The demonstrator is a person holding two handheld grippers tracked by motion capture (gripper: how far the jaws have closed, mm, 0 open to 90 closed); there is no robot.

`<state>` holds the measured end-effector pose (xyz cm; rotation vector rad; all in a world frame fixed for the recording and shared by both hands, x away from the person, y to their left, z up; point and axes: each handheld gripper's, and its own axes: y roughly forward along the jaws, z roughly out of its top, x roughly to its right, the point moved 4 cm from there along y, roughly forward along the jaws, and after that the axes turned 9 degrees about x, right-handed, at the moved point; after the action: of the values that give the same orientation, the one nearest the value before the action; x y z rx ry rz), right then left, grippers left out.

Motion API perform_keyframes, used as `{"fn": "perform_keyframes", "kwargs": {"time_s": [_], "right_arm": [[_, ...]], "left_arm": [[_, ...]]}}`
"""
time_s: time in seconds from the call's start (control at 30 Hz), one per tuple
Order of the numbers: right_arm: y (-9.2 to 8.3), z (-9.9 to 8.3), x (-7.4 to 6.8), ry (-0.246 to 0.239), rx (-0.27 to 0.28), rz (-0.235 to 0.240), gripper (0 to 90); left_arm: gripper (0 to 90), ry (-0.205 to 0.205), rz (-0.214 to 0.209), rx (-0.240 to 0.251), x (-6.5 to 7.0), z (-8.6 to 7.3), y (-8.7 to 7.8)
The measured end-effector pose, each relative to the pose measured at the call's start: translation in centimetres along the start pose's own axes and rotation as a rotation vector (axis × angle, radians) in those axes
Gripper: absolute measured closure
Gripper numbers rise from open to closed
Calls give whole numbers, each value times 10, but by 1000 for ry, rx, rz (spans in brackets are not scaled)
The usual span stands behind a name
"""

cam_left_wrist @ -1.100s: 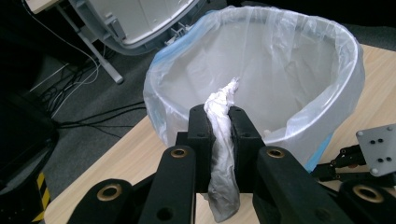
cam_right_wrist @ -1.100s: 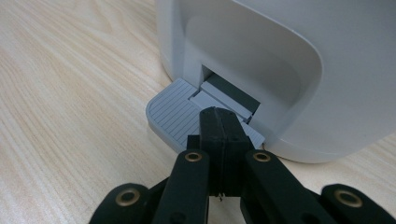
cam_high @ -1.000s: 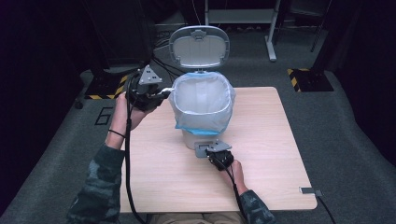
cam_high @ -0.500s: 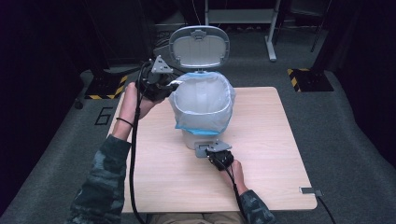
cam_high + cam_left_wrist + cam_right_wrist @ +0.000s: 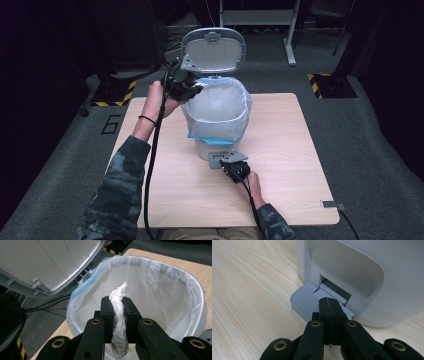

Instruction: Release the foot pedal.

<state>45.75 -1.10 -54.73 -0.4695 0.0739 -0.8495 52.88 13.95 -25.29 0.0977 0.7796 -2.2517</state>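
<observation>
A small white pedal bin [image 5: 216, 145] stands mid-table with its lid [image 5: 214, 50] raised and a clear liner bag [image 5: 220, 112] folded over its rim. My left gripper [image 5: 192, 89] hovers at the bin's left rim, shut on a crumpled white tissue [image 5: 118, 315] that hangs over the open bag [image 5: 155, 292]. My right gripper [image 5: 231, 165] is shut with nothing in it, and its tips [image 5: 331, 305] press down on the grey ribbed foot pedal [image 5: 303, 301] at the bin's base [image 5: 362, 277].
The wooden table [image 5: 295, 165] has bare room on both sides of the bin. Cables trail from both grippers toward the person. Dark floor, hazard-striped blocks [image 5: 325, 85] and a metal stand [image 5: 290, 45] lie beyond the far edge.
My left gripper has carried the tissue rightward and farther back, from beside the bin to over its left rim. The right gripper has stayed on the pedal, and the lid has stayed up.
</observation>
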Motion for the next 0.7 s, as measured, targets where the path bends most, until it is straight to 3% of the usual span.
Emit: {"fn": "perform_keyframes", "kwargs": {"time_s": [0.43, 0.7], "right_arm": [[-1, 0, -1, 5, 1, 8, 900], [0, 0, -1, 7, 1, 8, 900]], "left_arm": [[807, -7, -46, -74, 4, -2, 45], [806, -10, -62, -105, 6, -4, 61]]}}
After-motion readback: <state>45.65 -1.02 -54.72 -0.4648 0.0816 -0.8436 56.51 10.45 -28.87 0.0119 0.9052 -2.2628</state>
